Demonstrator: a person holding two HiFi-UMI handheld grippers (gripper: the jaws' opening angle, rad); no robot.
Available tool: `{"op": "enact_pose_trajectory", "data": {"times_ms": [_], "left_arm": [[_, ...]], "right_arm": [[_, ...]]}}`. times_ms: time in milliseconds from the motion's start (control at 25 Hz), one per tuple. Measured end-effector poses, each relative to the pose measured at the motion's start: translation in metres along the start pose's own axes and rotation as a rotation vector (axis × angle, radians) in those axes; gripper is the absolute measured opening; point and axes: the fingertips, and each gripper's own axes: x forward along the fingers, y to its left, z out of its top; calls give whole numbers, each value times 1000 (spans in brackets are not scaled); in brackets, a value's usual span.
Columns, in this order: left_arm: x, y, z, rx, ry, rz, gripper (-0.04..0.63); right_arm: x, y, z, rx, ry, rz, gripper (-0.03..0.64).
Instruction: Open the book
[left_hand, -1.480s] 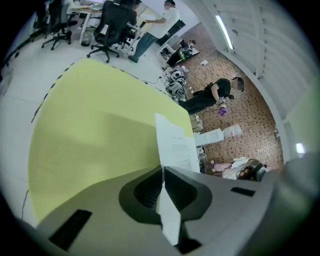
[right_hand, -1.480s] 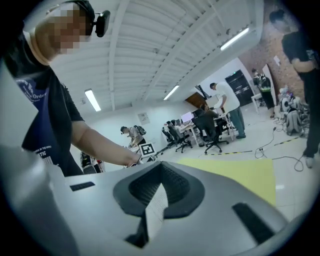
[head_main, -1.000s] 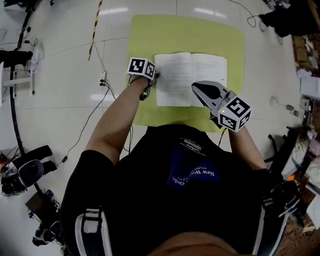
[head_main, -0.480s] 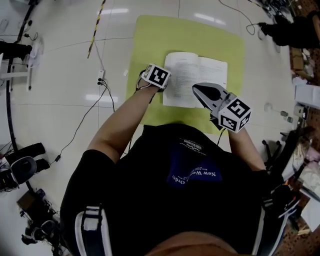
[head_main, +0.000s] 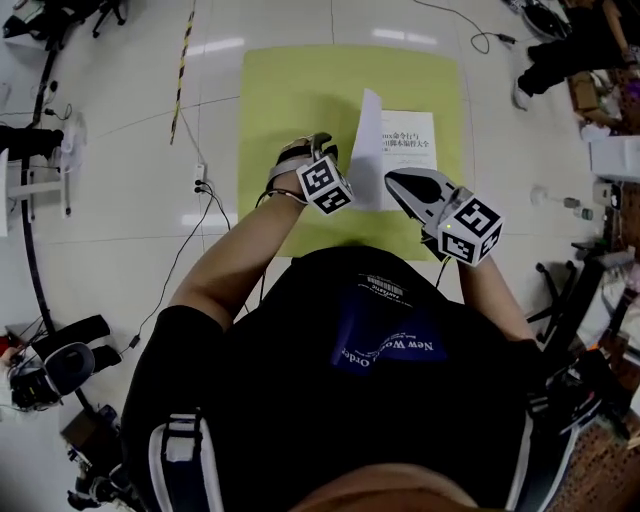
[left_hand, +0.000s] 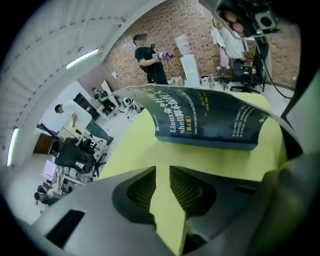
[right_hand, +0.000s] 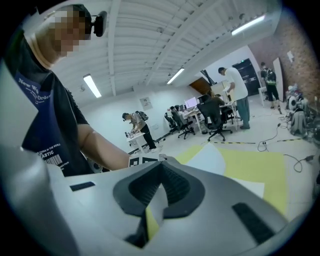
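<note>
While the cover (left_hand: 205, 112) stands half-lifted off the book (head_main: 410, 160), my left tongs (left_hand: 162, 172) have just eased narrowly apart, empty (right tongs (right_hand: 159, 166) pinched shut); next I'd push it flat.

The right gripper (right_hand: 161, 164) has its jaws together at the tips (nothing between them). Beyond lie the yellow mat (right_hand: 255, 167) and a raised white page (right_hand: 210, 157).
</note>
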Motion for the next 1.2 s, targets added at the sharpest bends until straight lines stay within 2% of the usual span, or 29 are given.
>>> {"op": "enact_pose_trajectory", "data": {"times_ms": [120, 280, 440, 680, 840, 1000, 1080, 1200], "left_arm": [[-10, -8, 8, -56, -8, -35, 86], [-23, -2, 42, -90, -54, -65, 86], [-33, -5, 79, -178, -120, -149, 86], [-26, -39, 129, -185, -115, -288, 86], [0, -65, 151, -291, -11, -429, 87], [38, -78, 170, -459, 175, -479, 90], [60, -83, 177, -566, 260, -478, 181], [83, -90, 185, -696, 377, -418, 276]], "right_arm": [[-38, -14, 8, 12, -46, -38, -12], [-85, -39, 19, 35, -117, -121, -12], [-118, -56, 33, 54, -184, -180, -12], [-155, -65, 32, 65, -228, -236, -12], [-170, -66, 23, 71, -254, -252, -12], [-191, -70, 9, 121, -295, -262, -12], [-207, -73, 4, 169, -327, -266, -12], [-239, -82, -7, 198, -380, -278, -12]]}}
